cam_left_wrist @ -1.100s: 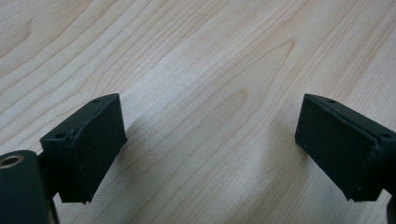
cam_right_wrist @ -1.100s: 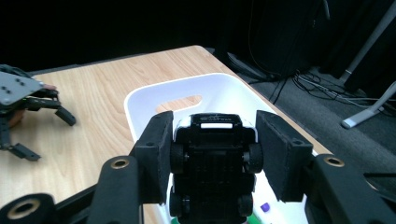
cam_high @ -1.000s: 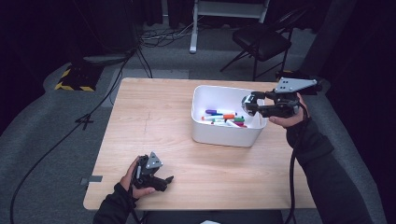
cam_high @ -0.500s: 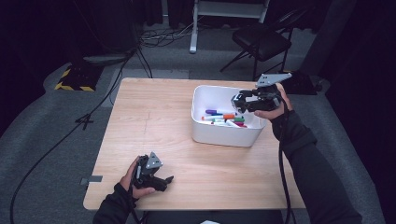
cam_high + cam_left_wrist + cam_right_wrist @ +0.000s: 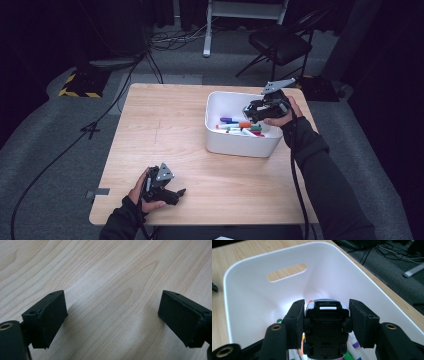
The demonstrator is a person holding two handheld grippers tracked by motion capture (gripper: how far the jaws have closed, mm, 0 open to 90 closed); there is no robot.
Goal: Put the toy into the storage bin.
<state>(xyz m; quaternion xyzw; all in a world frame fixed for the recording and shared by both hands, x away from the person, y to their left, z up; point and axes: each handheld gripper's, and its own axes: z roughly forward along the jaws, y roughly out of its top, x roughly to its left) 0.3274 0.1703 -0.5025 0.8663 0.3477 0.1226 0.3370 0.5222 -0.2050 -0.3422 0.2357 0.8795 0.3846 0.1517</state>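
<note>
While the right gripper [image 5: 259,111] hangs over the near right part of the white bin [image 5: 220,142], its jaws are clamped on a small toy car [image 5: 326,327], seen from its black underside in the right gripper view, wheels against the pads and its nose pointing into the bin. Under the car lie loose markers [image 5: 240,126] along the near wall of the bin; the far part of the bin floor looks bare, and a slot handle shows in the far wall. The step in hand appears to be putting the car into the bin: it is already above the opening but not yet resting on anything. The next move probably calls for lowering it a little further, toward the bare floor or gently onto the markers, and then parting the jaws so the car drops flat and does not tip off a marker; the gripper should keep away from the bin rim on the way down and back out. At the near left corner of the worktop [image 5: 165,120] the left gripper [image 5: 172,192] rests low, its jaws apart with nothing between them, only bare wood under them in the left gripper view, well apart from the bin.
</note>
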